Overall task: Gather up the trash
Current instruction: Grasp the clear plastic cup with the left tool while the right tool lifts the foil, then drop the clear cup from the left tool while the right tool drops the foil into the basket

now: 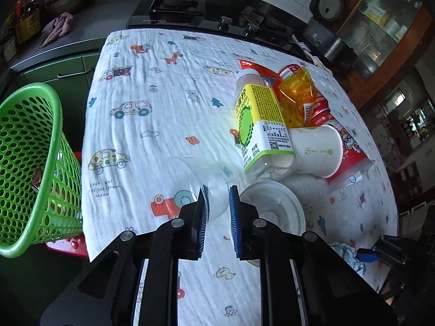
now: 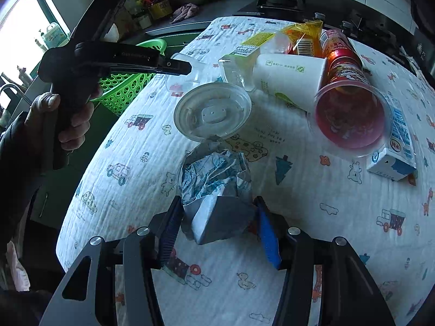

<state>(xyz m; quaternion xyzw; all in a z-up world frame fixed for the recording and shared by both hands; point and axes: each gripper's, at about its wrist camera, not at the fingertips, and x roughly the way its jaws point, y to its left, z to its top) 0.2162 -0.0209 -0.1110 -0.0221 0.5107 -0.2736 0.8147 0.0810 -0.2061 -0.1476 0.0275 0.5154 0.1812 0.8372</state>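
Note:
My left gripper (image 1: 218,194) is shut on the narrow end of a clear plastic cup (image 1: 195,179) that lies on its side on the patterned cloth. My right gripper (image 2: 217,212) is closed on a crumpled silver and blue wrapper (image 2: 214,179). A green mesh basket (image 1: 30,163) hangs off the table's left edge and holds some trash; it also shows in the right wrist view (image 2: 127,87). The left gripper also shows in the right wrist view (image 2: 187,68), held by a hand.
A pile lies on the cloth: a yellow-labelled bottle (image 1: 261,119), white paper cup (image 1: 318,146), white lid (image 1: 274,206), orange wrapper (image 1: 299,95), red chip can (image 2: 345,81), small milk carton (image 2: 394,146). A stove (image 1: 176,8) stands behind the table.

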